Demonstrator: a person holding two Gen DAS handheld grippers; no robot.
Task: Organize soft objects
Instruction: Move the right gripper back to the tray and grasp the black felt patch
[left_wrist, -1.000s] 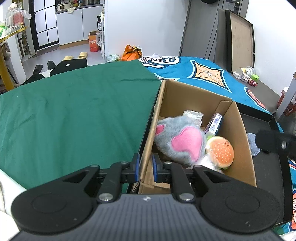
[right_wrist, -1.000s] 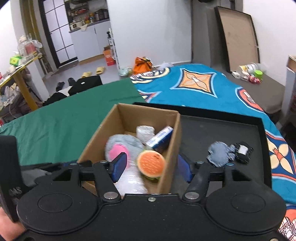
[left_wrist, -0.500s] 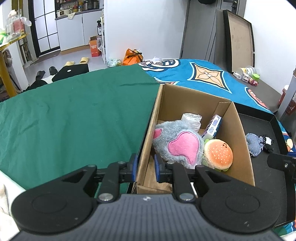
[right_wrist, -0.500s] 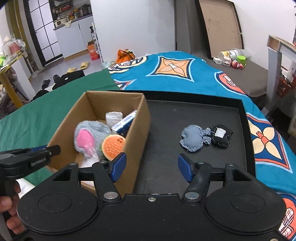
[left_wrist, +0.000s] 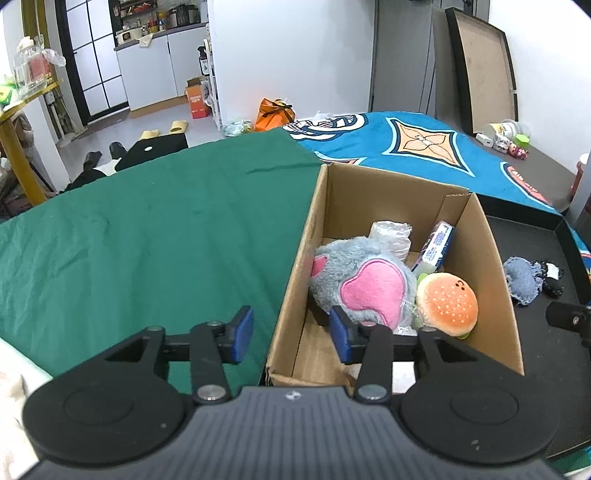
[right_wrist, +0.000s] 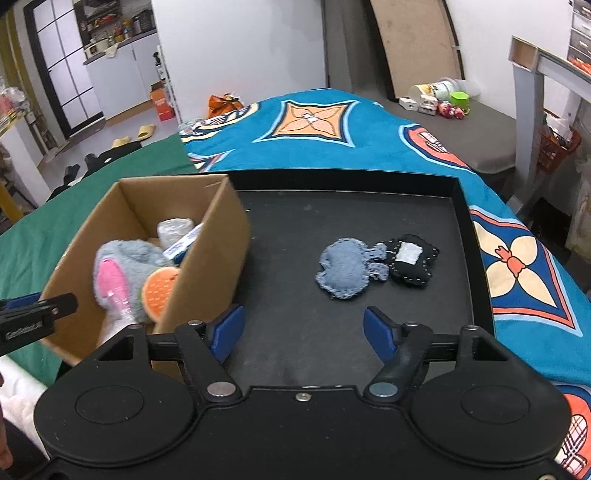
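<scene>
Both grippers tilted downward, jaws parted and holding nothing

The left gripper (left_wrist: 291, 334) has just been opening; its blue pads now stand apart with nothing pressed between them. The right gripper (right_wrist: 304, 332), to its right, has also just been opening further, its pads spread wide over empty space. Its tip (left_wrist: 569, 317) shows at the left view's right edge.

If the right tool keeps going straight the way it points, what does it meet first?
Probably the bare floor of the black tray, just short of the blue denim toy. The right tool is open and empty; depth is uncertain.
</scene>
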